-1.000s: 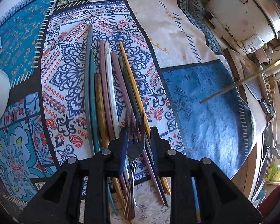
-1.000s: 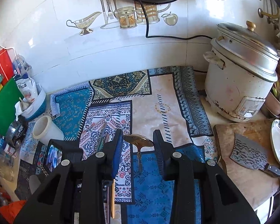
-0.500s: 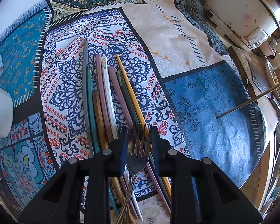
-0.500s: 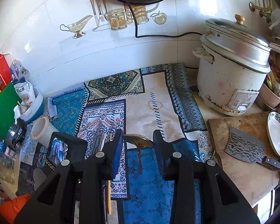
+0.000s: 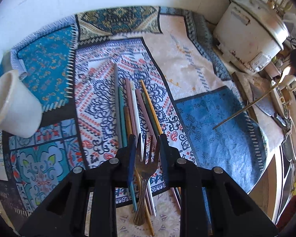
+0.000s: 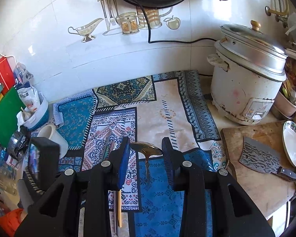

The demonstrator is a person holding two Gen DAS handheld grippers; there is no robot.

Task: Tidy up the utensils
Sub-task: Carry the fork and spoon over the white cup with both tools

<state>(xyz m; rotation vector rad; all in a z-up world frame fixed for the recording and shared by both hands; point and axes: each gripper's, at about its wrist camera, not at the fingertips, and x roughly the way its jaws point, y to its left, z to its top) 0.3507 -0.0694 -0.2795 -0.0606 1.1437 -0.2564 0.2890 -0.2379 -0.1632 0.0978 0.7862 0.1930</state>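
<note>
Left gripper (image 5: 145, 141), pointing steeply down above chopsticks (image 5: 135, 106), grips a fork (image 5: 146, 164); right gripper (image 6: 146, 144), angled down, grips a spoon (image 6: 147, 151).

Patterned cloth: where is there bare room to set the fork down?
Free: the blue patch right of the coloured chopsticks, and the cream patch between them and the white rice cooker. Crowded: the chopstick row; left, by the white plastic cup.

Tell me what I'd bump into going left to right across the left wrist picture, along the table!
White cup → colourful chopsticks → fork in the left hand-held gripper → thin spoon handle sticking in → white rice cooker, farther back.
</note>
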